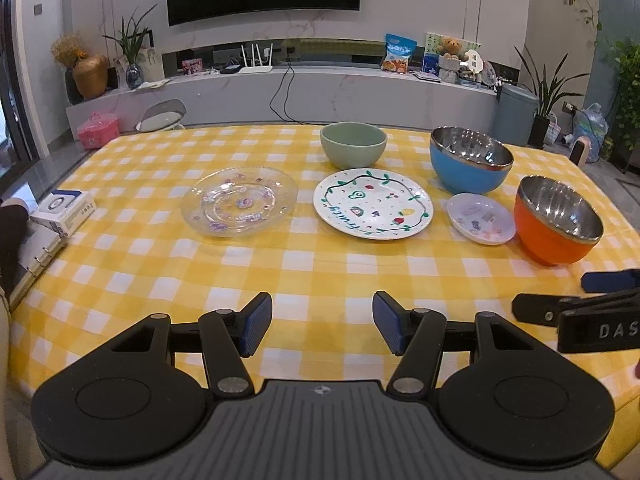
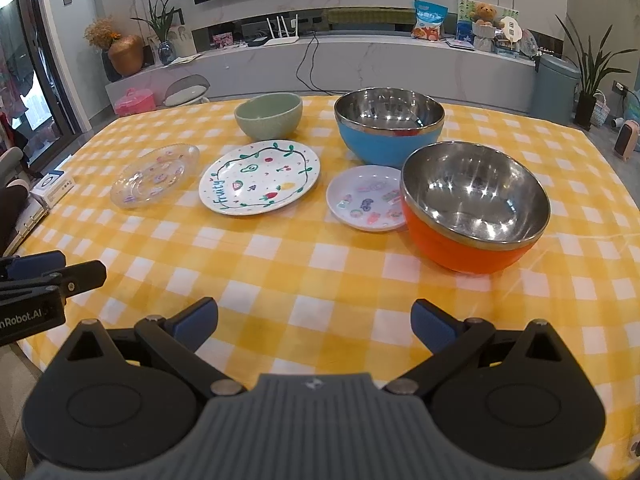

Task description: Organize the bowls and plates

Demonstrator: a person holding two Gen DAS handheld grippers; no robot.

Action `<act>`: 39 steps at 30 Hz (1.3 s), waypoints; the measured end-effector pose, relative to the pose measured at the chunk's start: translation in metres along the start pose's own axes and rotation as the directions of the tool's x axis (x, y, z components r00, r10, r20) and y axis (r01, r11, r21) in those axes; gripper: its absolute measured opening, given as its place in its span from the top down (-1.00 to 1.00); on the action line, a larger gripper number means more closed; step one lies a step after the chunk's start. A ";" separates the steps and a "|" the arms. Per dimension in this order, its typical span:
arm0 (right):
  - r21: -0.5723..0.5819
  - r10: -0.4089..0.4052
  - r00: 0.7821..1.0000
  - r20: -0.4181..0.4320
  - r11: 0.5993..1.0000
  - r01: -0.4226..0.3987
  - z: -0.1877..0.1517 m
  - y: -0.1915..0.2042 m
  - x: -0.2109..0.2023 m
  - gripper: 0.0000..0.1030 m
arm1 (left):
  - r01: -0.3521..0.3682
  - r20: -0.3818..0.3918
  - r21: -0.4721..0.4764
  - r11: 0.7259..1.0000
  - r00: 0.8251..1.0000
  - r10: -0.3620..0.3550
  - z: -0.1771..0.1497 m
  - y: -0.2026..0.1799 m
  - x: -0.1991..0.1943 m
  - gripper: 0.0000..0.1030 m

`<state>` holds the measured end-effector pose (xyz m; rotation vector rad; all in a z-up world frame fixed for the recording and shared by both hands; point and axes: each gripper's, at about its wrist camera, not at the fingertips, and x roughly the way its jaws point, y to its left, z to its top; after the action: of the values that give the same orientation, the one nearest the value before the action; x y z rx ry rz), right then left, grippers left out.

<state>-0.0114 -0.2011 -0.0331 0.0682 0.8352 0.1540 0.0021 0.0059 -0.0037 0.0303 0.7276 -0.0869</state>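
Observation:
On the yellow checked tablecloth [image 1: 312, 272] lie a clear glass plate [image 1: 239, 201] [image 2: 155, 175], a white fruit-pattern plate [image 1: 373, 203] [image 2: 260, 178] and a small white saucer [image 1: 480, 218] [image 2: 366, 198]. Behind and beside them stand a green bowl [image 1: 353, 144] [image 2: 268, 115], a blue steel-lined bowl [image 1: 471, 159] [image 2: 389, 125] and an orange steel-lined bowl [image 1: 558, 220] [image 2: 474, 206]. My left gripper [image 1: 322, 322] is open and empty over the near cloth. My right gripper [image 2: 315, 326] is open and empty, in front of the orange bowl.
A white box [image 1: 64, 209] and a ring binder [image 1: 34, 256] lie at the table's left edge. Beyond the table's far edge are a chair [image 1: 162, 114] and a TV shelf. Each gripper shows at the side of the other's view [image 1: 592, 304] [image 2: 48, 276].

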 end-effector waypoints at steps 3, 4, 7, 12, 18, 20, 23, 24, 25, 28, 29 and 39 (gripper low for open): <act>0.004 0.015 1.000 0.004 1.000 -0.015 0.001 0.001 0.001 -0.95 | 0.005 0.005 -0.005 1.000 1.000 -0.005 0.004 -0.002 0.002 -0.28; 0.005 0.016 1.000 0.004 1.000 -0.016 0.001 0.001 0.001 -0.95 | 0.004 0.008 -0.004 1.000 1.000 -0.004 0.006 -0.003 0.002 -0.28; 0.003 0.018 1.000 0.021 1.000 -0.018 0.001 0.002 0.001 -0.95 | 0.009 -0.004 -0.001 1.000 1.000 -0.009 0.010 -0.004 0.008 -0.23; 0.024 0.045 0.995 0.090 0.999 -0.047 0.001 0.005 0.004 -0.95 | 0.030 -0.028 0.016 0.999 0.999 -0.030 0.021 -0.003 0.019 -0.18; 0.009 0.070 0.990 0.119 0.997 -0.071 0.009 0.019 0.019 -0.95 | 0.012 -0.023 -0.039 0.999 1.000 -0.013 0.041 0.017 0.033 -0.18; -0.002 0.067 0.989 0.130 0.998 -0.067 0.013 0.024 0.022 -0.95 | -0.014 -0.023 -0.053 0.998 1.000 0.013 0.049 0.027 0.038 -0.18; 0.011 0.063 0.984 0.169 0.998 -0.066 0.020 0.028 0.025 -0.95 | -0.015 -0.004 -0.073 0.997 1.000 0.015 0.063 0.045 0.044 -0.18; 0.016 0.068 0.981 0.184 0.997 -0.072 0.024 0.031 0.027 -0.95 | -0.010 0.001 -0.079 0.997 1.000 0.010 0.066 0.051 0.046 -0.18; 0.019 0.080 0.979 0.190 0.996 -0.085 0.027 0.033 0.029 -0.95 | -0.012 -0.002 -0.085 0.996 1.000 0.011 0.071 0.058 0.049 -0.18; 0.036 0.108 0.976 0.191 0.992 -0.117 0.037 0.039 0.037 -0.94 | -0.017 -0.023 -0.072 0.997 1.000 0.015 0.083 0.072 0.060 -0.18; 0.042 0.114 0.975 0.191 0.991 -0.124 0.040 0.041 0.041 -0.94 | -0.024 -0.030 -0.067 0.997 0.999 0.022 0.087 0.077 0.065 -0.18; 0.010 0.161 0.962 0.219 0.986 -0.167 0.074 0.068 0.083 -0.89 | -0.125 -0.015 0.031 0.992 0.992 0.126 0.101 0.097 0.111 -0.18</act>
<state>0.0910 -0.1200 -0.0366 0.1785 0.6124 0.2858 0.1605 0.0894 -0.0027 0.1053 0.7396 0.0230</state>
